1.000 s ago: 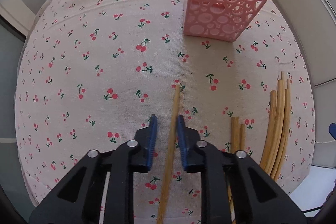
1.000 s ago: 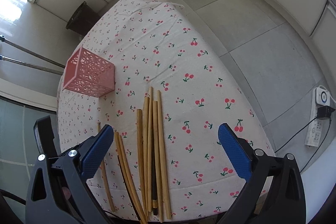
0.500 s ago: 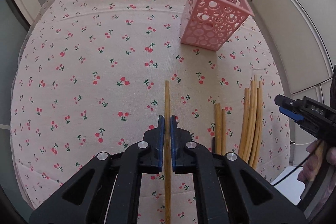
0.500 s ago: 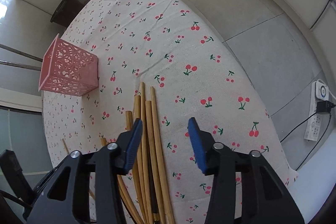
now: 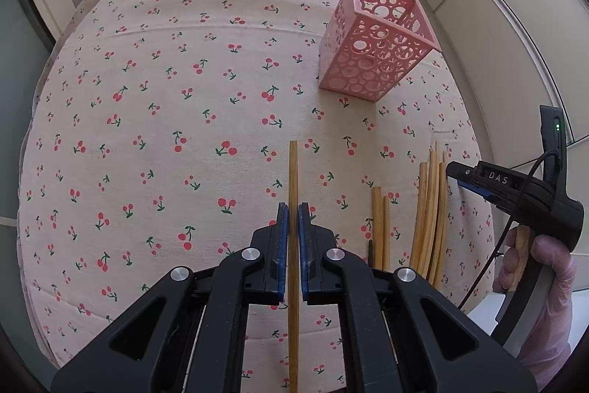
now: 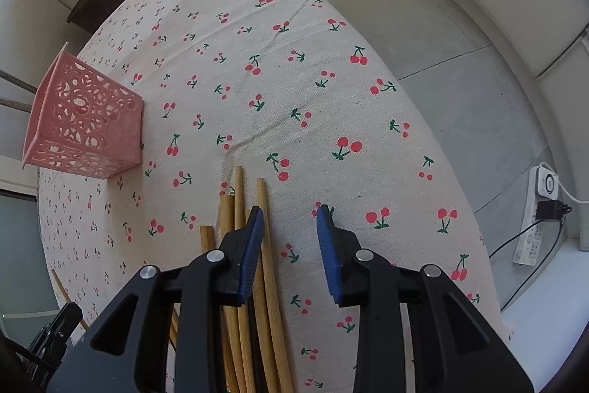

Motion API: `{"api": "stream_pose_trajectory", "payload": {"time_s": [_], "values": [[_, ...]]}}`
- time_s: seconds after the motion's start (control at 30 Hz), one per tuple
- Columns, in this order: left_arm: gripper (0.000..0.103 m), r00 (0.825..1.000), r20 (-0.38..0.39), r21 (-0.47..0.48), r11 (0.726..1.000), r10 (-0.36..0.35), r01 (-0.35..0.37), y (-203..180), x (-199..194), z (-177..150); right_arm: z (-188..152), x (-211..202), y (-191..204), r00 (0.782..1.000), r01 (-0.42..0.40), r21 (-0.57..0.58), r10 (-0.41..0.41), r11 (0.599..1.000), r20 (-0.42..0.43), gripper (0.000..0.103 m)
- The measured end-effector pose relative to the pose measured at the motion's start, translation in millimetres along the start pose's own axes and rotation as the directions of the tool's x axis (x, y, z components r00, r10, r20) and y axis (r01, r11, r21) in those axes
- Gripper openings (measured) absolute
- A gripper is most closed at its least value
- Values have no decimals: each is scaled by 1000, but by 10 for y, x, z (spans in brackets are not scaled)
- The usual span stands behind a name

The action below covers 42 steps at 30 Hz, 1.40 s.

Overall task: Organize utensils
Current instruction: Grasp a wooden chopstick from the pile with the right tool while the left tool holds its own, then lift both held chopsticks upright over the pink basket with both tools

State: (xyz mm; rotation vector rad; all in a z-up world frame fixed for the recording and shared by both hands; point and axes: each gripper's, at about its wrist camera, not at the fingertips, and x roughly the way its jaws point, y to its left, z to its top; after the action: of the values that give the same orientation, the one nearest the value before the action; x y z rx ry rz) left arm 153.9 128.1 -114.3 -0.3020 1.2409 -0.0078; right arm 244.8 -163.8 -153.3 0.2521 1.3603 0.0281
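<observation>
- Left hand-held gripper (image 5: 293,220): its blue pads are clenched on a single wooden chopstick (image 5: 293,172). The stick runs straight along the gripper's axis, its far end pointing out past the fingertips over the surface (image 5: 165,120).
- Whether the held chopstick is clear of the cloth or touching it cannot be told from the left wrist view.
- Right hand-held gripper (image 6: 291,220): released, with a clear gap between the blue pads. It hovers over the right-hand part of the chopstick bundle (image 6: 239,209); its left pad (image 6: 254,234) overlaps the bundle in the view, and its right pad sits over bare cloth.
- No stick lies between the right gripper's pads.
- Chopstick bundle: several wooden sticks lie roughly parallel on the surface near its edge. In the left wrist view, a shorter pair (image 5: 379,227) lies between the held chopstick and the main bundle.
- Pink basket (image 5: 375,50): a perforated square holder that stands upright on the surface, well apart from both grippers and beyond the sticks. No chopsticks can be seen inside it.
- Surface: covered with a cherry-print cloth.
- A gloved hand (image 5: 545,282) holds the right gripper's handle, seen at the right edge of the left wrist view.
- A power strip (image 6: 537,209) lies on the floor beside the surface.
</observation>
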Motion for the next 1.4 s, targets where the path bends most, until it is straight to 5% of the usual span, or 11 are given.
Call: {"api": "stream_pose_trajectory", "payload": {"time_s": [0.27, 0.33, 0.6, 0.83, 1.0, 1.1, 1.4], "values": [[5, 1000, 11, 14, 1000, 8, -8, -31, -2, -8, -98, 35, 234, 992, 118, -126, -112, 985, 50, 24], [5, 1000, 27, 24, 1000, 4, -4, -52, -25, -14, -115, 36, 251, 997, 68, -139, -62, 988, 47, 6], [5, 985, 156, 115, 991, -80, 62, -153, -408, -152, -286, -387, -13, 988, -38, -112, 54, 993, 144, 6], [5, 950, 284, 178, 981, -131, 82, -214, -968, -453, -600, -1262, -223, 949, -147, -162, 186, 976, 256, 6], [5, 921, 375, 164, 985, -109, 50, -141, -1263, -664, -791, -1996, -194, 875, -123, -255, 226, 959, 428, 6], [5, 889, 445, 135, 989, -107, 52, -91, -1490, -612, -773, -2328, -253, 823, -113, -255, 234, 960, 518, 6], [5, 724, 672, 97, 988, -153, 119, -257, -2116, -5, -227, -2959, -291, 615, -290, -223, 360, 931, 702, 6]]}}
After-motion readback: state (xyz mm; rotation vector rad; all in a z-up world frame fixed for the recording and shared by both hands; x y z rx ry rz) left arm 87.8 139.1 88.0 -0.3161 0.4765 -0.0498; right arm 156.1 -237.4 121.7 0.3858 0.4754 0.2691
